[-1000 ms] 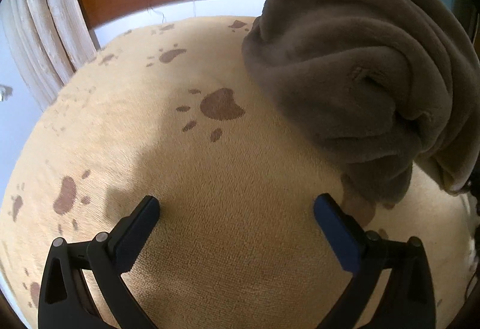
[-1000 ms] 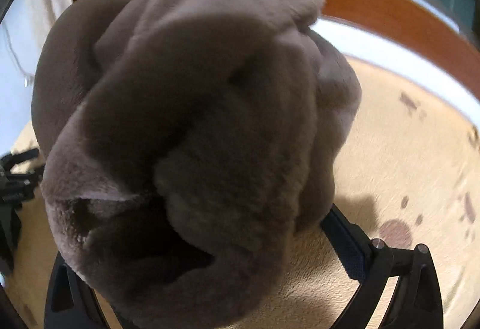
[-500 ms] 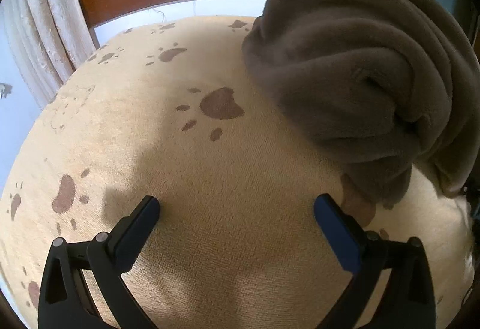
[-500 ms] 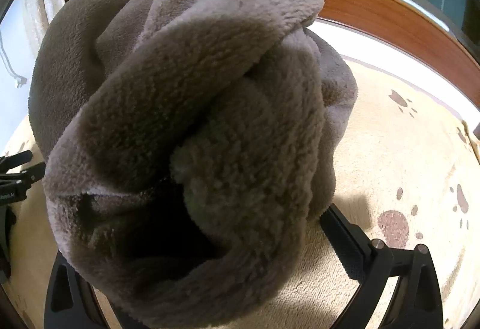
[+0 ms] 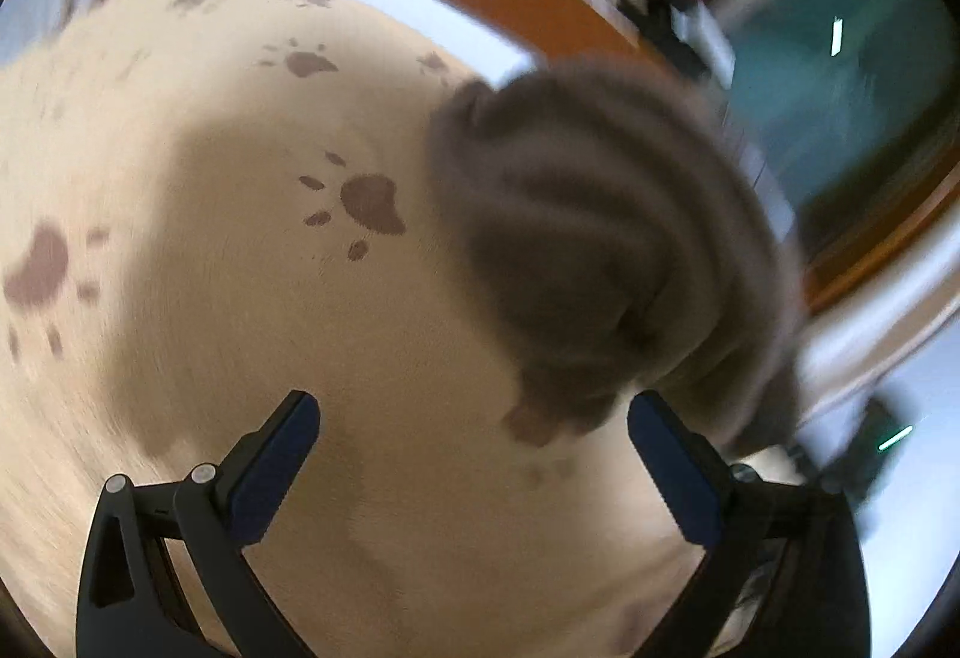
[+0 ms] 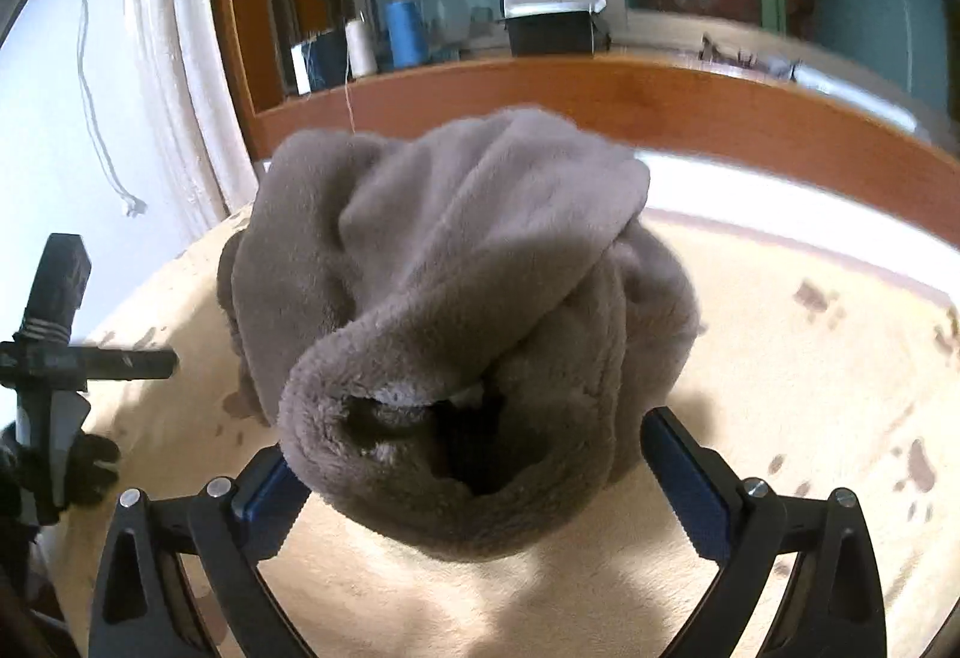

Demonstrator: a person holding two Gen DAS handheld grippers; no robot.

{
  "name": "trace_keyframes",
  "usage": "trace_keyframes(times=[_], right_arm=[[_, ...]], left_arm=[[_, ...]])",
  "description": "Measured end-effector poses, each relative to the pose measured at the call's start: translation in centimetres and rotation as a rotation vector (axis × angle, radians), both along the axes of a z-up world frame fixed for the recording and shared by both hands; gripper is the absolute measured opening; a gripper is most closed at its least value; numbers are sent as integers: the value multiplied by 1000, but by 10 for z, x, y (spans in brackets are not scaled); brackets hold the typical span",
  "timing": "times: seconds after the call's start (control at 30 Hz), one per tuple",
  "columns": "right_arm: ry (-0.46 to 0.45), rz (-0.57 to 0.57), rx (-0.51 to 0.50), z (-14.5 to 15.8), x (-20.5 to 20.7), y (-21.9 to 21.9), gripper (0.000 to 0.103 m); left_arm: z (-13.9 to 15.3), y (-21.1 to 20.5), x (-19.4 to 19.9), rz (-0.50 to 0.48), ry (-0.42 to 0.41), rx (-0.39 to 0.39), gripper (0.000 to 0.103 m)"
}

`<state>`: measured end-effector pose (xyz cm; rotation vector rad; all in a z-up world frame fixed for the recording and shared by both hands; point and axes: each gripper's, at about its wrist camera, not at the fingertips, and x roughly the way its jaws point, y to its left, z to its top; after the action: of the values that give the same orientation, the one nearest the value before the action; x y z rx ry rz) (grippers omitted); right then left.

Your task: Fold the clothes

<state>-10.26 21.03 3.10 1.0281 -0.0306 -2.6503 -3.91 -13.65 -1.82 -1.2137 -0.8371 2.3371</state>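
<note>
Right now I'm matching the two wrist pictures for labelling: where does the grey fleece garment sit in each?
Left wrist: the grey fleece garment is right of centre, blurred, above the right finger.
Right wrist: it fills the centre, bunched, its lower edge between the open fingers.
Shared landmark: the cream paw-print blanket beneath it.

Left tool (image 5: 474,421) agape, right tool (image 6: 468,454) — likewise

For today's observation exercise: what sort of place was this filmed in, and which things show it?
Probably a bedroom at home: a cream paw-print blanket covers a soft surface, likely a bed, under a wood-framed window with a curtain, thread spools on the sill.
</note>
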Motion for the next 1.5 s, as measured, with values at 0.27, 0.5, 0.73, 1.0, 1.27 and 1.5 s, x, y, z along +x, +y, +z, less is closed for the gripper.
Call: trace_keyframes(times=[0.27,0.5,0.73,1.0,1.27,1.5], right_arm=[[-2,-5,-40,-11,3,-22,103],[36,46,-82,-6,18,-26,103],[60,0,-172,5,40,-8,103],[140,74,-120,28,71,-22,103],[117,74,-14,26,47,-27,102],[-35,30,4,-7,4,-21,37]], left_arm=[[32,-1,-10,-44,123,24,103],[47,20,15,0,227,-267,103],[48,22,17,103,228,-446,103],[35,18,13,177,228,-553,103],[29,5,10,179,211,-472,103],[31,19,14,144,258,-511,103]])
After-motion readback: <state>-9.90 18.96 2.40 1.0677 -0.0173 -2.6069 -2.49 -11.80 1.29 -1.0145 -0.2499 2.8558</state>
